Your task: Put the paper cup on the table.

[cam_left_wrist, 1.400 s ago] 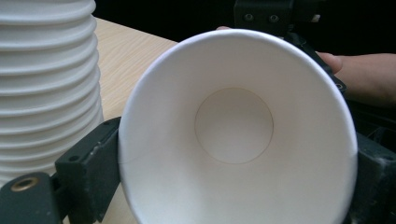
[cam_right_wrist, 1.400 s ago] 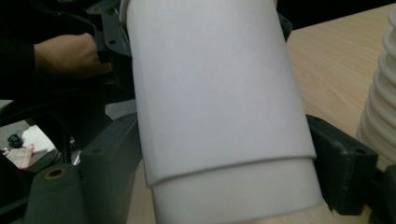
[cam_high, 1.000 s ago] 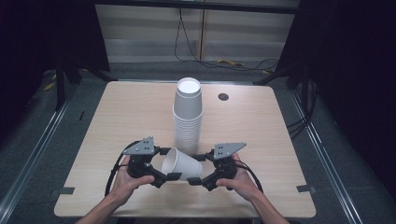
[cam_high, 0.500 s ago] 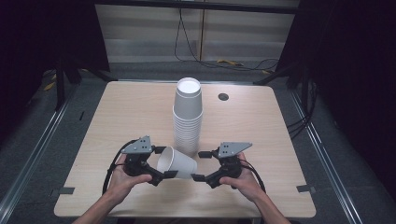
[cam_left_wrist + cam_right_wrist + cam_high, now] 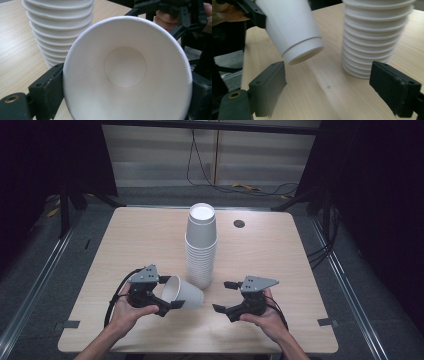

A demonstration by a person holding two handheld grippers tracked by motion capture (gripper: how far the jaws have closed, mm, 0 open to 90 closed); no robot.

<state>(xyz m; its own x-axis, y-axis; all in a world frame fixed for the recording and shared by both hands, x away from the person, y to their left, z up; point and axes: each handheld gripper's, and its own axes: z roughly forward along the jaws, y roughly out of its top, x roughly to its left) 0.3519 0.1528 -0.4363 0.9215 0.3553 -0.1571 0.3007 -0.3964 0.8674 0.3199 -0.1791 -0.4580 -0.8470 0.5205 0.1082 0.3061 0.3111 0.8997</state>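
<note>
Near edge of the table [image 5: 125,235], left of centre: left gripper [image 5: 167,295] is clamped on a single white paper cup [image 5: 182,293]. Jaws press the cup wall on both sides just behind the rim. Cup lies roughly on its side, mouth toward the left hand [image 5: 131,312], base pointing right and slightly far, toward the foot of the cup stack [image 5: 201,245]. In the left gripper view the cup [image 5: 127,72] mouth faces the camera, round bottom visible inside, black jaw against each side of the rim. Can't tell from the frames whether the cup wall rests on the table or hangs just above it.

Right gripper [image 5: 224,296] sits near the right of the cup, held in the right hand [image 5: 262,317]. Jaws wide apart, nothing between them. In the right gripper view the cup [image 5: 292,27] base hangs just above and beyond the left jaw, not touching either jaw; bare tabletop between the pads.

Cup stack stands upright mid-table, just far of the two grippers, between them. Many nested cups, rims stepped up the lower half, top cup's mouth open upward. Held cup's base is just beside the bottom of the stack, apart from it.

Small dark round grommet [image 5: 239,224] sits in the tabletop, far right of the stack. Cables trail from each gripper toward the near edge.
</note>
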